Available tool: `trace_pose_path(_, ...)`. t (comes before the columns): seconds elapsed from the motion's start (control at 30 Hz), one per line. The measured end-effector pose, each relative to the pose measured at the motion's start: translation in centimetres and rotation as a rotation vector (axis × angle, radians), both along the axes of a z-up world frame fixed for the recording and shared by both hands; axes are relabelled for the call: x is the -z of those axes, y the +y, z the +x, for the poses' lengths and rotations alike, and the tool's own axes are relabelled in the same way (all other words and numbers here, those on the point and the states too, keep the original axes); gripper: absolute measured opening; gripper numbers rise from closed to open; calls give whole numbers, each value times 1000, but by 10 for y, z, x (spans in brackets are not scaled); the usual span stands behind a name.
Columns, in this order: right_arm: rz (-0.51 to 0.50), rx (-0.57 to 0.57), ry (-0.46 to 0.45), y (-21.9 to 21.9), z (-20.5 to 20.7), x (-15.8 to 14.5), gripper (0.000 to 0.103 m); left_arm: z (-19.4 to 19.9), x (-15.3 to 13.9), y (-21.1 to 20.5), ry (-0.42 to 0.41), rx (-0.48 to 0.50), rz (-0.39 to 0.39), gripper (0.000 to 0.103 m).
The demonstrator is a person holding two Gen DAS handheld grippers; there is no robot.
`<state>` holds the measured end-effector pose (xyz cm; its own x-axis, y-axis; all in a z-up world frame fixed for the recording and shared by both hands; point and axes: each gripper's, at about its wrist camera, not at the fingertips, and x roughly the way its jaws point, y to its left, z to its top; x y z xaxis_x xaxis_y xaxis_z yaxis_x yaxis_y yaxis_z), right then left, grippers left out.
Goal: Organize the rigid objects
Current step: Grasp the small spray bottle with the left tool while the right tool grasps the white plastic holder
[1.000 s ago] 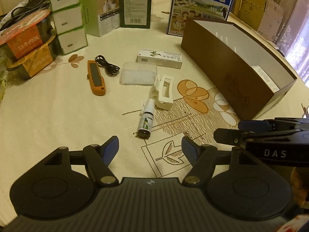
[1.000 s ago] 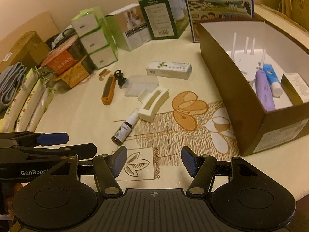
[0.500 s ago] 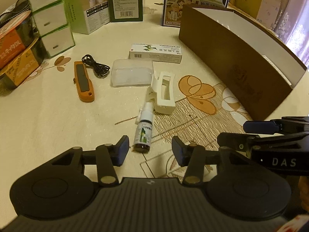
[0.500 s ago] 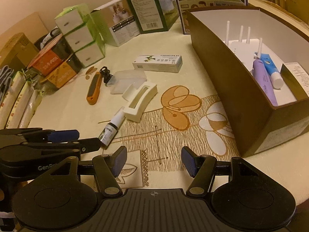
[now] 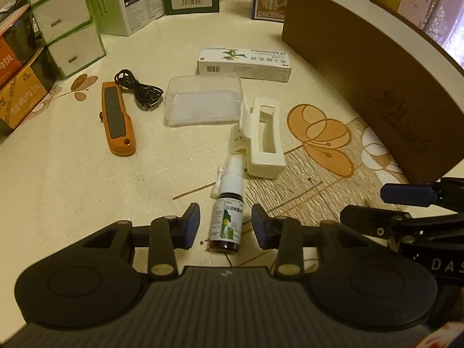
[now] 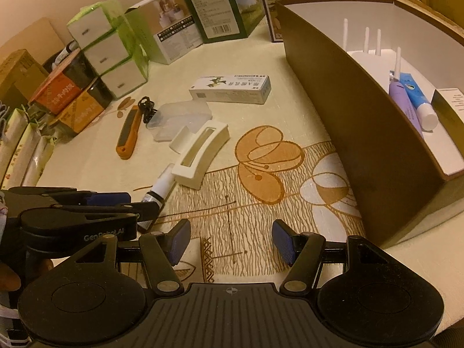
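A small brown spray bottle (image 5: 226,217) with a white nozzle lies on the tablecloth. My left gripper (image 5: 225,224) is open with its pads on either side of the bottle's body, not touching it. The bottle also shows in the right wrist view (image 6: 158,194). My right gripper (image 6: 231,242) is open and empty over the cloth, left of the brown box (image 6: 362,133). The box holds a white router (image 6: 374,58), a purple toothbrush (image 6: 406,107) and a blue tube (image 6: 419,101).
On the cloth lie a white holder (image 5: 261,139), a clear plastic case (image 5: 203,103), a white medicine carton (image 5: 243,63), an orange utility knife (image 5: 117,119) and a black cable (image 5: 139,90). Cartons and stacked boxes (image 5: 66,34) line the back and left.
My left gripper has moved forward and down until the spray bottle lies between its open fingers. The right gripper has drifted slightly closer to the table.
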<state>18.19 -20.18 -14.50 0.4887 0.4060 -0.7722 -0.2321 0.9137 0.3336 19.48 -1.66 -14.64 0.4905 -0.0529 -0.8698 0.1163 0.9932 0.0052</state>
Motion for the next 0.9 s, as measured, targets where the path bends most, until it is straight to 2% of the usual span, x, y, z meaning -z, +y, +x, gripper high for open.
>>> trace_pose_path(0.2, 5, 3, 2, 4, 12, 4, 59, 11, 12, 0, 24, -6, -13, 22)
trace_pose_path(0.37, 12, -21, -10, 17, 21, 4, 59, 12, 15, 4, 6, -15, -12, 21)
trace_pose_path(0.5, 15, -50, -28, 32, 29, 3, 59, 12, 15, 19, -6, -61, -9, 21)
trace_pose_path(0.73, -15, -82, -39, 62, 47, 13, 59, 11, 14, 51, -9, -146, -7, 21)
trace_pose_path(0.9, -74, -94, -54, 81, 60, 21, 59, 13, 14, 59, -9, -159, -10, 21)
